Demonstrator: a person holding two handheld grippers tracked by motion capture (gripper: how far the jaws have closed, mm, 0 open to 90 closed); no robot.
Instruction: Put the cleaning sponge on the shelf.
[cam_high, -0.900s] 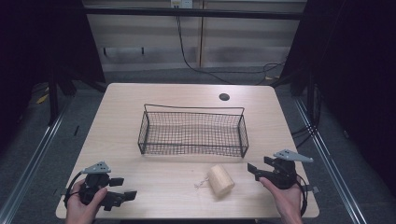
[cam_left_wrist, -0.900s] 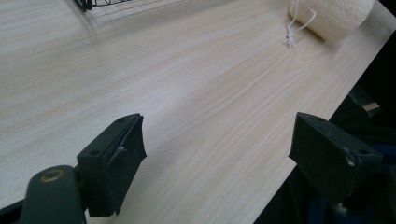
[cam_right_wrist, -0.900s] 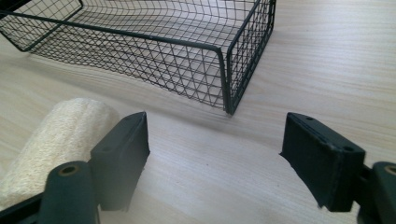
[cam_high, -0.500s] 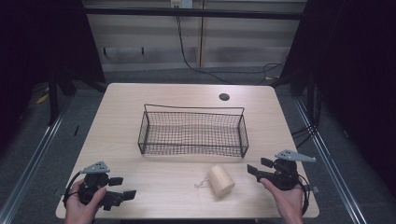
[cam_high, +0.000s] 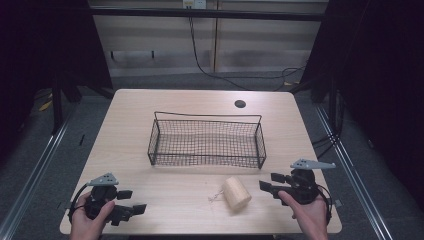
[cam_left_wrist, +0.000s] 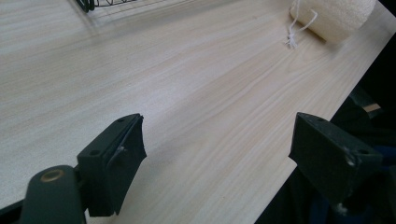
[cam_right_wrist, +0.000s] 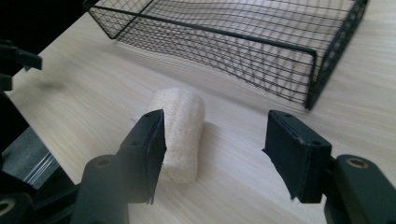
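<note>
Your left gripper (cam_high: 131, 209) rests at the near left corner of the desk (cam_high: 150, 107), exactly where it was a moment ago, fingers wide and empty. The loofah roll (cam_high: 236, 192) lies near centre, before the wire basket (cam_high: 206, 141). Your right gripper (cam_high: 267, 183) has barely shifted, fingers apart, not yet around the roll.

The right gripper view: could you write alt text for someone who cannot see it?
A pale loofah roll lies on a wooden table just ahead of the open right gripper, partly behind one jaw. A black wire basket stands beyond it.
</note>
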